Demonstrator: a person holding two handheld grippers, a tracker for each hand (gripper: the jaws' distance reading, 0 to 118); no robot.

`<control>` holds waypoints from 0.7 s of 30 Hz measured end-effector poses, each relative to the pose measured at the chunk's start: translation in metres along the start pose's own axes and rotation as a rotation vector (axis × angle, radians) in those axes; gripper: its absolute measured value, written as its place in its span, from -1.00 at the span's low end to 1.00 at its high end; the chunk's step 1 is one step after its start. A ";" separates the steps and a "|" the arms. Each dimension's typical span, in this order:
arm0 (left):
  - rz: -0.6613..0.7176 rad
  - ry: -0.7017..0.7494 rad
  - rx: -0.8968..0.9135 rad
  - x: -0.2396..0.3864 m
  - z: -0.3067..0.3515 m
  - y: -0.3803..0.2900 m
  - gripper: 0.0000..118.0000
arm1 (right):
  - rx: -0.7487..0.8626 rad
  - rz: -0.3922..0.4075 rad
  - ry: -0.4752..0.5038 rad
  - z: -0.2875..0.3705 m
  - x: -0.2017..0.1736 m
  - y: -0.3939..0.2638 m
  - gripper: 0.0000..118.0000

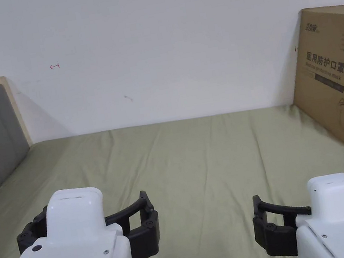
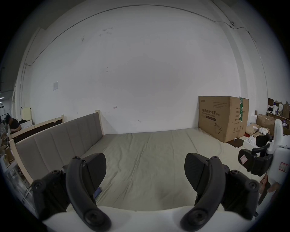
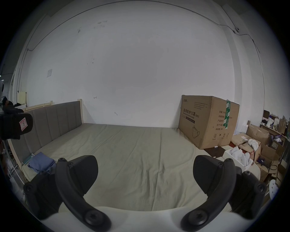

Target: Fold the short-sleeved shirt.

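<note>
Over the near edge of the bed [image 1: 196, 160], both grippers hover above the olive-green sheet, not touching it. Left gripper [image 2: 145, 171] sits toward the near-left corner, jaws wide apart, nothing between them. Right gripper [image 3: 145, 171] is toward the near-right side, jaws also wide apart and empty. Head view shows both from behind: left gripper [image 1: 90, 234], right gripper [image 1: 323, 213], well apart from each other.

Blue folded cloth [image 3: 41, 162], likely the short-sleeved shirt, lies at the bed's near-left corner, just beside the grey padded headboard [image 3: 53, 119] that runs along the left edge. A sliver of it peeks out behind the left gripper's own left jaw [image 2: 98, 191]. Cannot tell sleeves or collar from here.

Large cardboard box [image 1: 339, 80] stands on the bed's far-right corner against the white wall [image 1: 154, 48]. Middle of the sheet is lightly wrinkled. Past the right edge, clutter of opened cartons [image 3: 257, 141] with white items on the floor. A person [image 2: 13, 124] sits beyond the headboard, far left.
</note>
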State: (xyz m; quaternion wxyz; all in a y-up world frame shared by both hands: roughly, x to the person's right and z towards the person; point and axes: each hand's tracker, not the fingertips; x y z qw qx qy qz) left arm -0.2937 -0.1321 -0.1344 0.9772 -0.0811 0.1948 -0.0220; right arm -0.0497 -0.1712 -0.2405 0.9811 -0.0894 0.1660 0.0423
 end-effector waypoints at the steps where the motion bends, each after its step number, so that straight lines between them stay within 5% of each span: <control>1: 0.003 0.002 -0.006 -0.001 -0.001 0.000 0.78 | -0.002 -0.008 0.002 -0.001 0.001 0.000 1.00; 21: 0.089 0.051 -0.109 -0.013 -0.017 0.001 0.79 | -0.017 -0.010 0.051 -0.002 0.003 0.000 1.00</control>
